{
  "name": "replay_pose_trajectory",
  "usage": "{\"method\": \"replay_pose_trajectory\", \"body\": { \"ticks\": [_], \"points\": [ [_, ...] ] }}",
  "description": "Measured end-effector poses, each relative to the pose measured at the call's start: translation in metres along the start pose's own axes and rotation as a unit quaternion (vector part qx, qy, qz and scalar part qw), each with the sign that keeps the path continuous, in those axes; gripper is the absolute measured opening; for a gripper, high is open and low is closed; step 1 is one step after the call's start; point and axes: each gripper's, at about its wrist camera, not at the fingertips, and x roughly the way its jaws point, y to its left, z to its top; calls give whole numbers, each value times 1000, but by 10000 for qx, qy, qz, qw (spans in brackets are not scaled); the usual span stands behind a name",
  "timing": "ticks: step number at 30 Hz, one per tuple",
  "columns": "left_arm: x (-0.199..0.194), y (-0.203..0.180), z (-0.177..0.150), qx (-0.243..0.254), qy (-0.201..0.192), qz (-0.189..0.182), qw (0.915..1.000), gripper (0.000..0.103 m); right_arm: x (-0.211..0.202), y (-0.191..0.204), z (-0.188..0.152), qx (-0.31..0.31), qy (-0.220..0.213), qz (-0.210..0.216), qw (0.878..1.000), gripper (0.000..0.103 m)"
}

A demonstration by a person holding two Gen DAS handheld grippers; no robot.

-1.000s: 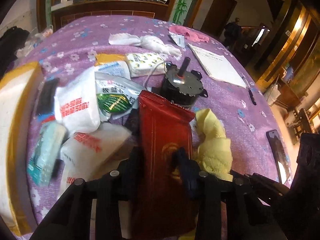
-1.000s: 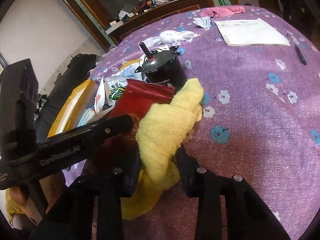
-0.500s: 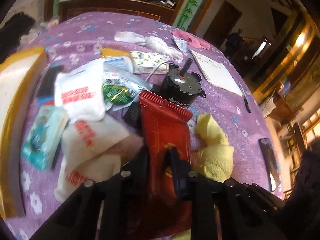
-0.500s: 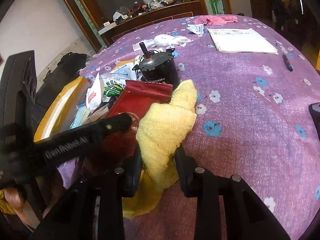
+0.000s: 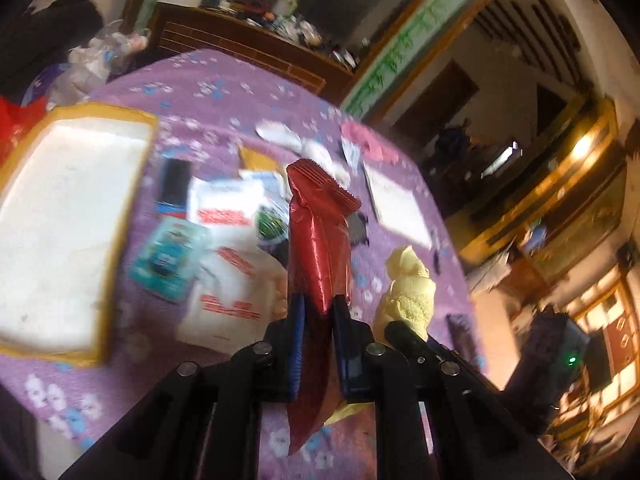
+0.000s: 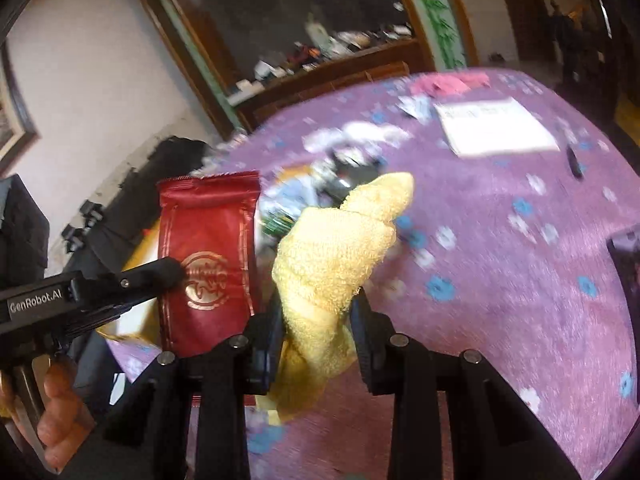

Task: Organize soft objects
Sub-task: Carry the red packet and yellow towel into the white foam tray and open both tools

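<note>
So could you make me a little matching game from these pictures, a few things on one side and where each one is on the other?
Things:
1. red pouch
2. yellow towel
3. white paper
4. pink cloth

Places:
A. lying flat on the purple tablecloth, near a pen
B. pinched in the left gripper
C. at the table's far edge
D. pinched in the right gripper

Pairs: 1-B, 2-D, 3-A, 4-C

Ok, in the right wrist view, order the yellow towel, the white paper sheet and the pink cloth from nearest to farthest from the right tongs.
1. yellow towel, gripped in the right tongs.
2. white paper sheet, ahead and right.
3. pink cloth, at the table's far edge.
</note>
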Motion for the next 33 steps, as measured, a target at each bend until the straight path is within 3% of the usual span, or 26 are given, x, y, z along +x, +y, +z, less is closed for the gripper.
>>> {"method": "replay_pose_trajectory", "body": {
  "ticks": [4, 6, 9, 14, 17, 19, 23, 25, 26, 28, 29, 30, 32, 33],
  "points": [
    [-47, 31, 8, -240, -291, 69, 9993, 12, 6, 35, 7, -244, 4, 499, 9985, 30],
    [-66, 55, 16, -396, -466, 303, 9977, 13, 20, 60, 10, -508, 105, 827, 9952, 31],
    [-82, 87, 27, -543, -593, 728, 9941, 10, 43, 94, 20, -734, 236, 1113, 9908, 31],
    [-104, 138, 47, -706, -920, 930, 9889, 9, 95, 158, 38, -1211, 288, 1447, 9816, 31],
    [-86, 170, 55, -925, -756, 1062, 9871, 8, 138, 189, 37, -1482, 488, 1271, 9795, 31],
    [-78, 185, 47, -993, -644, 1045, 9875, 8, 159, 203, 28, -1449, 787, 1417, 9761, 31],
    [-56, 200, 31, -1064, -366, 1218, 9862, 8, 186, 222, 18, -1850, 1157, 959, 9712, 31],
    [-45, 204, 26, -1133, -228, 1348, 9841, 9, 198, 218, 12, -1698, 1386, 879, 9717, 31],
    [-42, 202, 24, -1106, -213, 1398, 9838, 12, 203, 220, 9, -1780, 1402, 816, 9706, 31],
    [-39, 197, 23, -1030, -291, 1526, 9825, 39, 206, 227, 2, -2056, 1359, 648, 9670, 33],
    [-37, 195, 24, -994, -328, 1622, 9812, 63, 206, 229, -1, -2129, 1353, 687, 9652, 36],
    [-39, 193, 23, -966, -430, 1718, 9794, 64, 205, 231, -3, -2202, 1323, 778, 9633, 42],
    [-46, 187, 21, -868, -576, 1890, 9764, 66, 197, 224, -1, -2032, 1276, 987, 9658, 43],
    [-50, 182, 18, -794, -667, 1956, 9752, 68, 186, 218, 2, -1911, 1187, 1164, 9674, 52]
  ]
}}
